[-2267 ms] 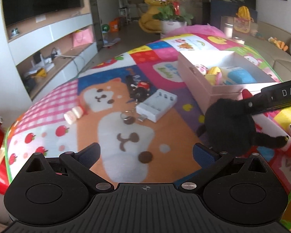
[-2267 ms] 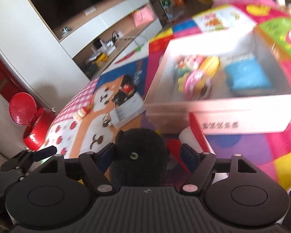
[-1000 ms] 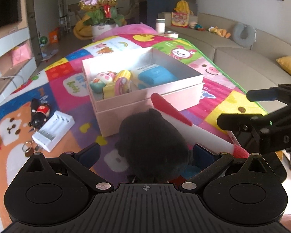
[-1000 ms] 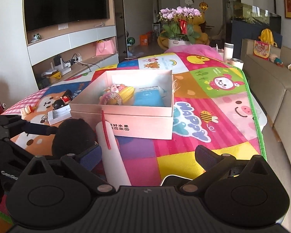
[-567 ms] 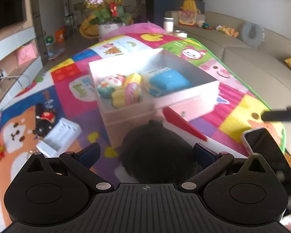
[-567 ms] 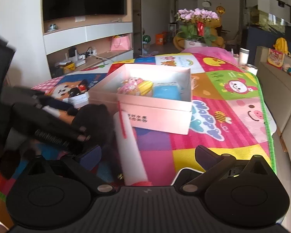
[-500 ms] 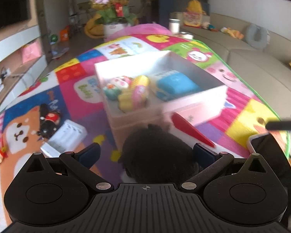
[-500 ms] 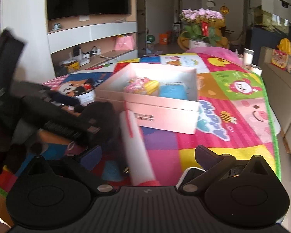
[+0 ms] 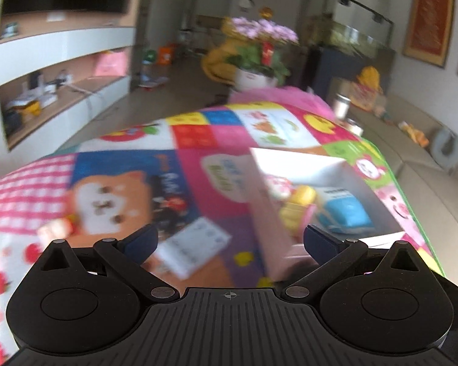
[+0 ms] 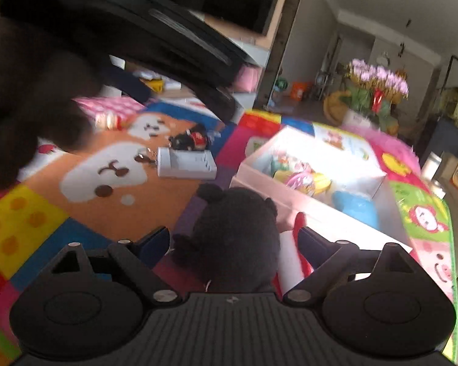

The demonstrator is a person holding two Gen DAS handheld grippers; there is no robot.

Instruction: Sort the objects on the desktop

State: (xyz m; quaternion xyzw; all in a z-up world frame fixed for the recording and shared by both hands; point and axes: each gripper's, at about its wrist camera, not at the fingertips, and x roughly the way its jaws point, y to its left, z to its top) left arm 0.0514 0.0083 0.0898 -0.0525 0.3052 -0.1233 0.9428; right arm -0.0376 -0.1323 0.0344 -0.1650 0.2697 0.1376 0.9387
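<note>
Work on the patchwork mat [image 10: 30,222] at the near wall of the open pink box [image 10: 360,167], over the black plush toy [image 10: 238,213] lying just beside a white-and-red roll [image 10: 288,262]. Centre the right gripper [image 10: 232,241], jaws just now closing, astride the toy but not clearly pinching yet, to catch plush alone and not the roll. Squeeze softly, lift over the wall, and keep the left gripper [image 9: 230,238], wide open and empty, clear.

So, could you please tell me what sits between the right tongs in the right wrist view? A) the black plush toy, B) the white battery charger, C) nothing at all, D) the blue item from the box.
A: the black plush toy fills the gap of the right tongs, in front of the pink box; the charger lies apart on the mat.
</note>
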